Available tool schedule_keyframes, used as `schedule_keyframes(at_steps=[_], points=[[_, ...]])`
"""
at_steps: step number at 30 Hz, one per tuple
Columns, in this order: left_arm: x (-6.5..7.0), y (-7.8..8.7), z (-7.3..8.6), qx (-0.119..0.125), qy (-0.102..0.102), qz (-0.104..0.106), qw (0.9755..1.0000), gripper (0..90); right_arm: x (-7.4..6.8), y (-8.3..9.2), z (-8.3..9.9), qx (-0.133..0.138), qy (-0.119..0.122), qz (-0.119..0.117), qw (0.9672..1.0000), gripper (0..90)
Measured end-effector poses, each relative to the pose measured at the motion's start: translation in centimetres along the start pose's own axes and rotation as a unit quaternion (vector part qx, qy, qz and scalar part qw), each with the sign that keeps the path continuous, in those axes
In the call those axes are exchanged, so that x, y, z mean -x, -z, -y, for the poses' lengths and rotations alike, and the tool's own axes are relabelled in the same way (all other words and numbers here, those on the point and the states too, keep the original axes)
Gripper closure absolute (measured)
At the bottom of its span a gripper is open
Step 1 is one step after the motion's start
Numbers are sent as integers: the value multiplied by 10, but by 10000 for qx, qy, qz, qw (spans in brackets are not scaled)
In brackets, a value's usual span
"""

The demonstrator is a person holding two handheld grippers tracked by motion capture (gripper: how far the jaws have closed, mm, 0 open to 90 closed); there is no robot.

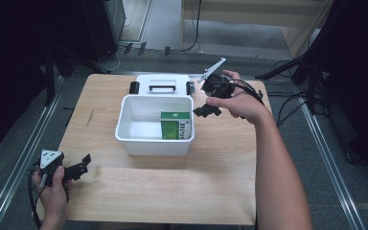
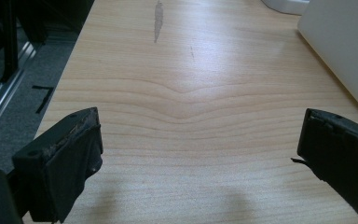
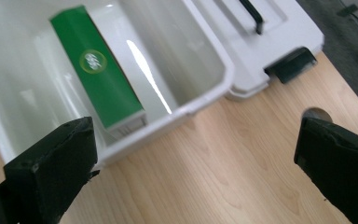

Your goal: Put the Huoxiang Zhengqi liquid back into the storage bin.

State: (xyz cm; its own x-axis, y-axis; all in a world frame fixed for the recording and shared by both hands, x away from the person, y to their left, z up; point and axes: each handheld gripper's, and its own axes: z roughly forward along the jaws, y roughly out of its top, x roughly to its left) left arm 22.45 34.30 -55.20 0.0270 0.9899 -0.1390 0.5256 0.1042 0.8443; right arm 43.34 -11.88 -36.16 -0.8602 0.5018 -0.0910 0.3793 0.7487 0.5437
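A green carton (image 1: 176, 125) stands inside the white bin (image 1: 127, 120), against its right wall; in the right gripper view the green carton (image 3: 98, 79) lies close to the bin's (image 3: 200, 100) near rim. My right gripper (image 1: 207, 111) hovers just right of the bin, above the table, jaws wide apart and empty; in its own view the right gripper (image 3: 193, 158) frames bare wood. At the table's front left corner my left gripper (image 1: 79, 167) rests low, open and empty. The left gripper (image 2: 200, 163) looks along bare tabletop.
The bin's white lid (image 1: 163, 85) with a black handle and black latches lies flat behind the bin. The bin's side wall (image 2: 342, 42) rises at the right of the left gripper view. Wooden table (image 1: 172, 191) spreads in front; dark stands and cables surround it.
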Motion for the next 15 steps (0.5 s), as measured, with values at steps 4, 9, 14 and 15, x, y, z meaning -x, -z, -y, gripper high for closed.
schedule_keyframes(at_steps=[4,9,14,15], points=[[0,0,0,1,-7,-4,10000,8,5,3,18,200,-286,223,9991,0],[1,0,0,11,-15,-14,10000,8,16,4,42,339,-739,574,9950,0],[0,0,0,8,-12,-12,10000,8,20,7,60,429,-992,786,9910,0],[0,0,0,9,-11,-10,10000,8,21,7,64,475,-1024,826,9902,0]])
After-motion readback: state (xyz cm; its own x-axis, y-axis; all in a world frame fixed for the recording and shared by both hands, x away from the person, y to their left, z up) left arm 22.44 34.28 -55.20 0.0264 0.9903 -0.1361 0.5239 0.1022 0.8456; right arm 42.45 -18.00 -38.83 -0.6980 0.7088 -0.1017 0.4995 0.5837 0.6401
